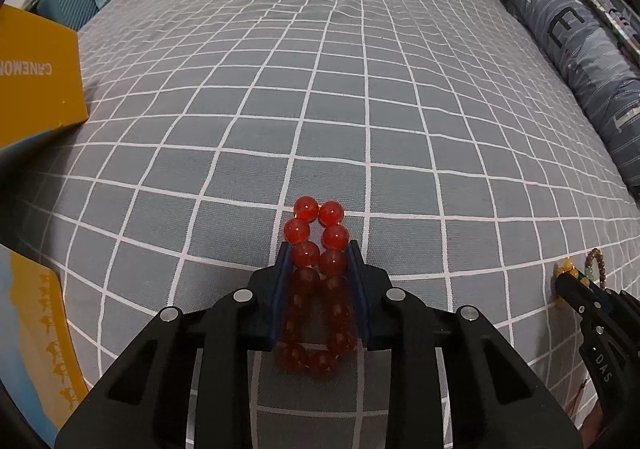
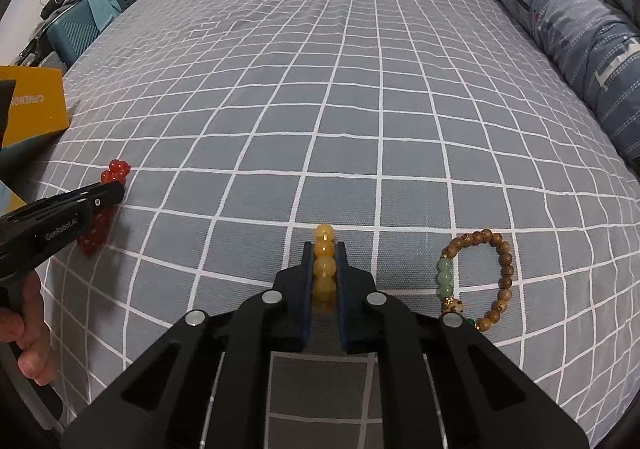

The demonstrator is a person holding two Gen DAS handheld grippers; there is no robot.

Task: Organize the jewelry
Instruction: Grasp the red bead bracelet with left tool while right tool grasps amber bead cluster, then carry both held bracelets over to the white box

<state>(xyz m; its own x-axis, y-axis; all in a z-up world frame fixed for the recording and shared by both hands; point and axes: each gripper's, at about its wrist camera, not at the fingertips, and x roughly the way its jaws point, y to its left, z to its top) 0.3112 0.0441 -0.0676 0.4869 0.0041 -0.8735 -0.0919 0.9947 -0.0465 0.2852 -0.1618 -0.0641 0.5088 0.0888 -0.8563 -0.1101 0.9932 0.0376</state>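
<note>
Gripping two of three bracelets: left gripper [image 1: 319, 249] jaws clamped on one red bracelet [image 1: 316, 233], right gripper [image 2: 324, 247] jaws on one yellow bracelet [image 2: 324, 265].

The left gripper [image 1: 318, 249] tilts steeply down toward the checked bedspread [image 1: 360, 89], its blue-padded jaws pinched against both sides of the red bead bracelet [image 1: 316, 249], squeezing the loop narrow; the right gripper [image 2: 324, 249] slants down at the same bedspread to the right of the left one, jaws clamped tight on the yellow bead bracelet [image 2: 324, 261]; in the right wrist view a bare hand [image 2: 24, 325] wraps the left gripper's handle, fingers curled.
</note>
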